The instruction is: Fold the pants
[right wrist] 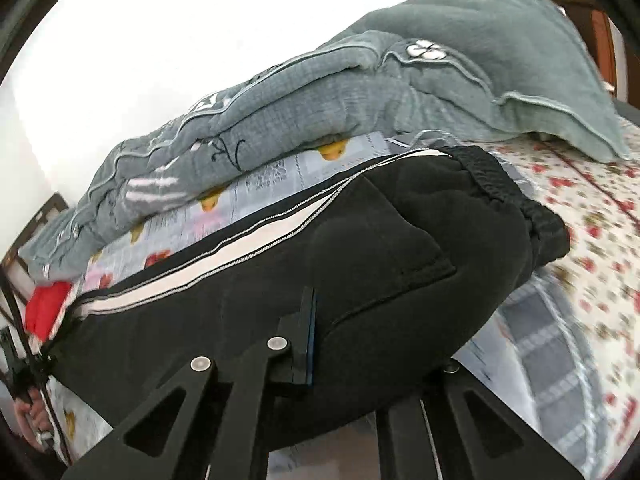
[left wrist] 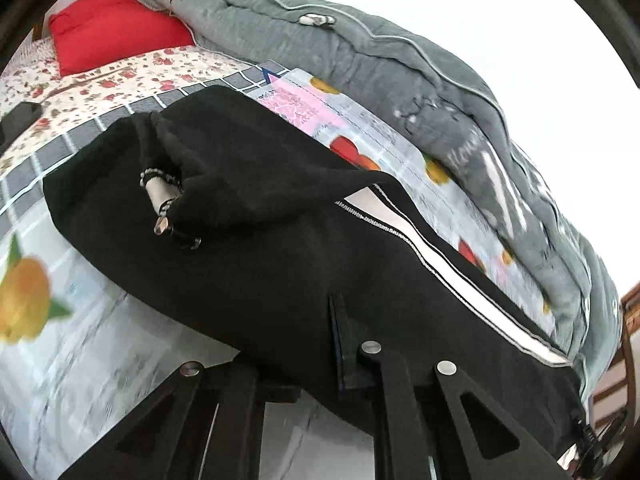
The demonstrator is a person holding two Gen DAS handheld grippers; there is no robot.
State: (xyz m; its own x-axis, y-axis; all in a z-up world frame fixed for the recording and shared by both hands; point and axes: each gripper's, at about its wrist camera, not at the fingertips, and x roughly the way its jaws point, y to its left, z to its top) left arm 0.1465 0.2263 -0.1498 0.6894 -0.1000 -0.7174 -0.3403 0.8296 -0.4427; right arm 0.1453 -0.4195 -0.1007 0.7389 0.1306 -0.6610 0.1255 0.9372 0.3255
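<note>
Bedding filled both views: a fruit-print bed sheet (left wrist: 120, 344) under a rumpled grey quilt (left wrist: 360, 56), with a red pillow (left wrist: 116, 28) at upper left of the left wrist frame. Black track pants (left wrist: 280, 240) with a white side stripe (left wrist: 460, 280) lay across the frame centre, drawstring tips (left wrist: 162, 200) left of centre.

Left gripper (left wrist: 344, 356) was clamped on the pants' near edge at lower centre, one finger on top of the cloth. Right gripper (right wrist: 308, 344) likewise pinched the near edge, the waistband (right wrist: 504, 196) at upper right (frames blurred, tilted).

Judgement: lift both edges level, keep tension even, and carry the fold towards the stripe side without bunching.
</note>
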